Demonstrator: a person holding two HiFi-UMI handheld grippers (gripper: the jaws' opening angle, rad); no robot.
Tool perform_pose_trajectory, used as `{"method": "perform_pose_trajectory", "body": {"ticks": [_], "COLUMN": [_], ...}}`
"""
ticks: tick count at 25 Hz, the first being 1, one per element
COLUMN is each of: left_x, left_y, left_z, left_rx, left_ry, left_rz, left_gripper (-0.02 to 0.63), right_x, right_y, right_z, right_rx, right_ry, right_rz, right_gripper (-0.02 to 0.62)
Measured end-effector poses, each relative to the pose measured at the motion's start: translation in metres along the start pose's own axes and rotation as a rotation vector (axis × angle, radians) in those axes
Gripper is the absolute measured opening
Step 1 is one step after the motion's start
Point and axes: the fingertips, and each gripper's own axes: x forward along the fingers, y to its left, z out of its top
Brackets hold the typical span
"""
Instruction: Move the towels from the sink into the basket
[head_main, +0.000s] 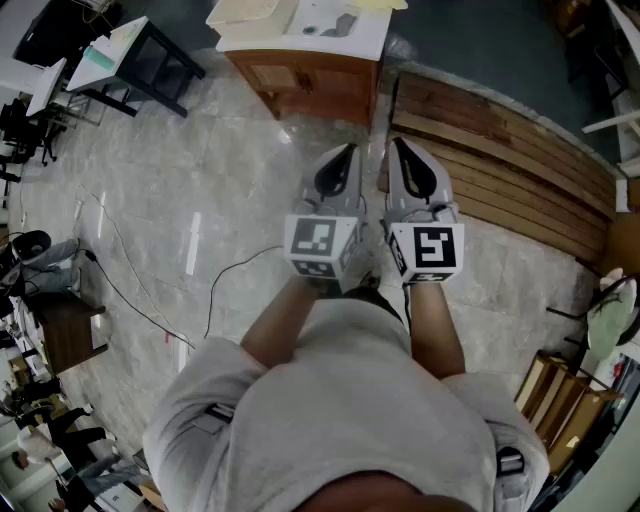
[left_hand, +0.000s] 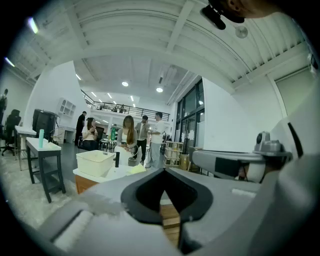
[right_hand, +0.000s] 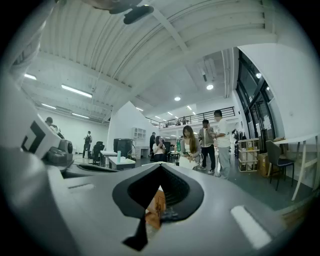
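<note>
The left gripper (head_main: 346, 152) and the right gripper (head_main: 398, 146) have jaws together, empty, near the wooden cabinet (head_main: 305, 80); no towels show; likely soft, light, limp; better pinch a raised fold.

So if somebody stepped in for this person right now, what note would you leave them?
The left gripper is shut and empty, held about level in front of the person.
The right gripper is also shut and empty, close beside the left.
Things: no towel shows in any view. A wooden cabinet stands ahead with a white tub on top; I cannot tell whether that is the basket, and no sink is clearly visible.
Done: nothing that can be seen.
Left: probably go to the cabinet, find the towels and move them into the basket.
</note>
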Motion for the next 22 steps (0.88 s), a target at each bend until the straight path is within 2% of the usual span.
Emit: {"method": "perform_pose_trajectory", "body": {"ticks": [6,13,17,22], "left_x": [0.023,0.058,0.074,0.096], "left_y": [0.057,0.157,0.21,0.247], "left_z": [0.007,0.02,0.042,0.055], "left_rx": [-0.018,-0.047,-0.071,-0.091], "left_ry": [0.004,0.006,-0.016,-0.022], "left_rz": [0.007,0.014,-0.012,-0.05], "left_gripper": [0.02,0.02,0.02,0.02], "right_x": [0.062,0.162,0.211,0.257], "right_y": [0.012,0.041,0.058,0.07], "right_z": [-0.001,-0.004,0.003,0.013], "right_rx": [0.018,0.0,-0.028,-0.063], "right_ry": [0.006,0.034,0.046,0.056], "right_rz": [-0.001,-0.003,-0.019,-0.034], "right_gripper": [0.006,0.006,0.006,0.006]}}
